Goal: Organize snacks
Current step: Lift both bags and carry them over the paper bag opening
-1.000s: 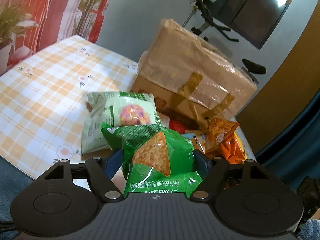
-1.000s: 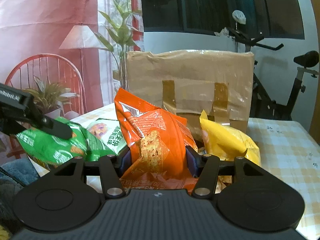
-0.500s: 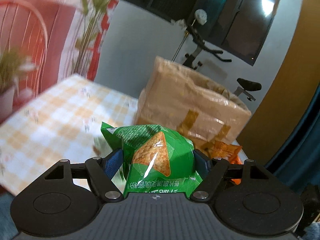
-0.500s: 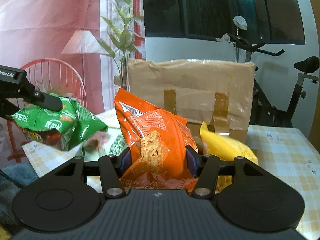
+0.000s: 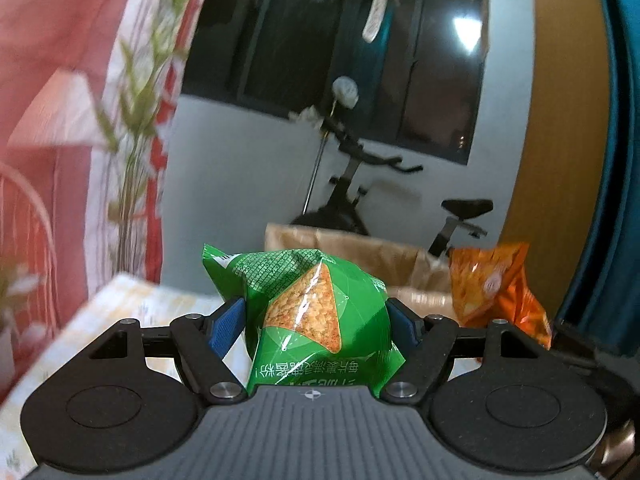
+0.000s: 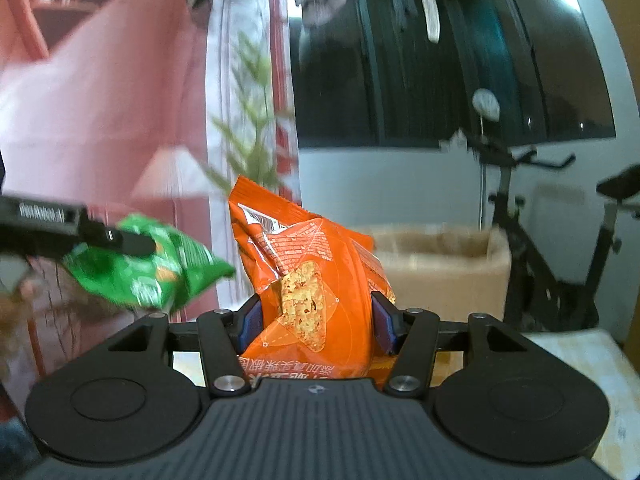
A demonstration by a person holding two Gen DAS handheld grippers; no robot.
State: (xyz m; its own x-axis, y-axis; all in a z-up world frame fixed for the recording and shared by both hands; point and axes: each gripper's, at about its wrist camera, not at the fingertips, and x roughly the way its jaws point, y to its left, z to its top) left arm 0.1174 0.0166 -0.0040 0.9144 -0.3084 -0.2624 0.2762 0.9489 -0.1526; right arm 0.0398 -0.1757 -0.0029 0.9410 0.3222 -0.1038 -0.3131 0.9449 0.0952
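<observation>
My left gripper is shut on a green chip bag and holds it high above the table. My right gripper is shut on an orange chip bag, also lifted. In the right wrist view the green bag and the left gripper's body hang at the left. In the left wrist view the orange bag hangs at the right. A brown cardboard box, open at the top, stands behind both bags.
The checked tablecloth shows low in both views. An exercise bike stands behind the box. A pink backdrop with a plant is at the left. A wooden door and a blue curtain are at the right.
Both grippers have risen with their bags, so the table and the other snacks have dropped out of view. The box top now sits level with the bags.
</observation>
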